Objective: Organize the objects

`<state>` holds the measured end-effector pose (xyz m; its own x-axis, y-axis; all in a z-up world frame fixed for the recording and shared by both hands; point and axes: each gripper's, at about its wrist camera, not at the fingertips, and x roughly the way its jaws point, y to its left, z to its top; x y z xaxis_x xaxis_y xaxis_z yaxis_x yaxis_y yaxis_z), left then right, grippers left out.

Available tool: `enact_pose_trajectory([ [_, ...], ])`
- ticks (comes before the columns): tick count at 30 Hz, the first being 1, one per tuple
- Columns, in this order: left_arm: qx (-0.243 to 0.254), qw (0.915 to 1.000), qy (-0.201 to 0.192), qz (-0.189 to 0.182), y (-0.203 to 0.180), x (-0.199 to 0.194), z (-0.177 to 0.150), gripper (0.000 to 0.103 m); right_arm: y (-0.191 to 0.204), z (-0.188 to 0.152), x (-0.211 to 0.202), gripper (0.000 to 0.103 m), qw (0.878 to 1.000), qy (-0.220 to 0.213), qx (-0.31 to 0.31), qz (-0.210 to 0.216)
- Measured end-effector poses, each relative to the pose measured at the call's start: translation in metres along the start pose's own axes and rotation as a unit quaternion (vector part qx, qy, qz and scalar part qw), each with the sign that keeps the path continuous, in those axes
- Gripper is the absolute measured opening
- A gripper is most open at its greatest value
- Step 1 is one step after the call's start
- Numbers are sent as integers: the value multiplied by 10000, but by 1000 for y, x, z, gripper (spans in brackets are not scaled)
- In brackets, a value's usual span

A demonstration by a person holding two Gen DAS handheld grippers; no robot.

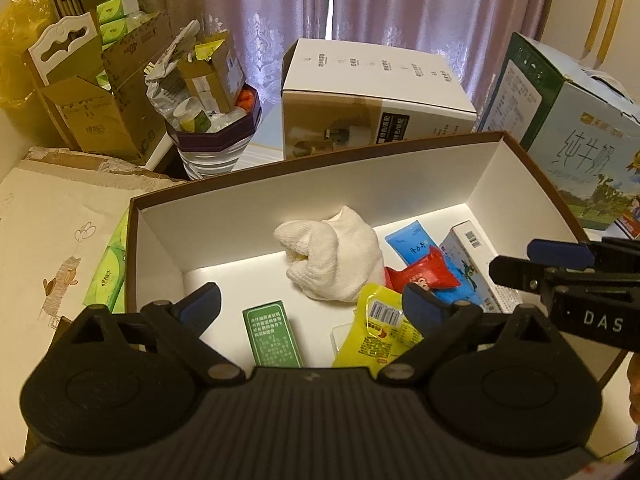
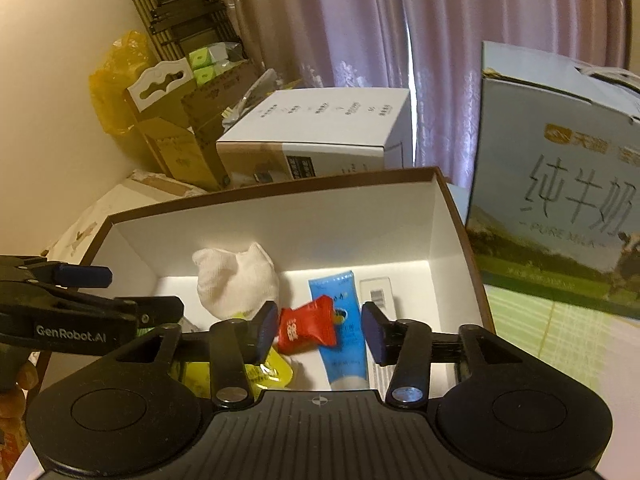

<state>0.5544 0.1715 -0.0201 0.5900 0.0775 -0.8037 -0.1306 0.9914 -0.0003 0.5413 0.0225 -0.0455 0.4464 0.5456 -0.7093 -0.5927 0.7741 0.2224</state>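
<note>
Left gripper (image 1: 310, 304) fingers apart, empty, over the box (image 1: 304, 184); right gripper (image 2: 318, 330) fingers apart, empty; green carton (image 1: 272, 334) and yellow pouch (image 1: 376, 328) between left fingers; red packet (image 2: 306, 326) and blue tube (image 2: 340, 332) between right fingers; white cloth (image 1: 336, 256) beyond.

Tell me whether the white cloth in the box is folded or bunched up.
Bunched up. The white knitted cloth sits as a rumpled lump with loose folds on the floor of the brown-rimmed white cardboard box, not flat or squared.
</note>
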Motion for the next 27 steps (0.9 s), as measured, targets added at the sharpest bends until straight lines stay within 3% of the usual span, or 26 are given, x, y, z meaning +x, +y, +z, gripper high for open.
enact_pose_trajectory([
  [6, -128, 9999, -21, -30, 2, -17, -10, 96, 1, -12, -18, 63, 9999, -58, 125, 36],
  [11, -169, 9998, -121, -38, 3, -37, -23, 97, 8, -24, -40, 69, 9998, -126, 166, 77],
  [16, -79, 9994, -328, -33, 1, -68, -38, 102, 19, -38, -68, 72, 9994, -260, 219, 54],
  [27, 29, 9976, -637, -278, -7, -135, -83, 102, 44, -77, -133, 74, 9980, -455, 389, -178],
])
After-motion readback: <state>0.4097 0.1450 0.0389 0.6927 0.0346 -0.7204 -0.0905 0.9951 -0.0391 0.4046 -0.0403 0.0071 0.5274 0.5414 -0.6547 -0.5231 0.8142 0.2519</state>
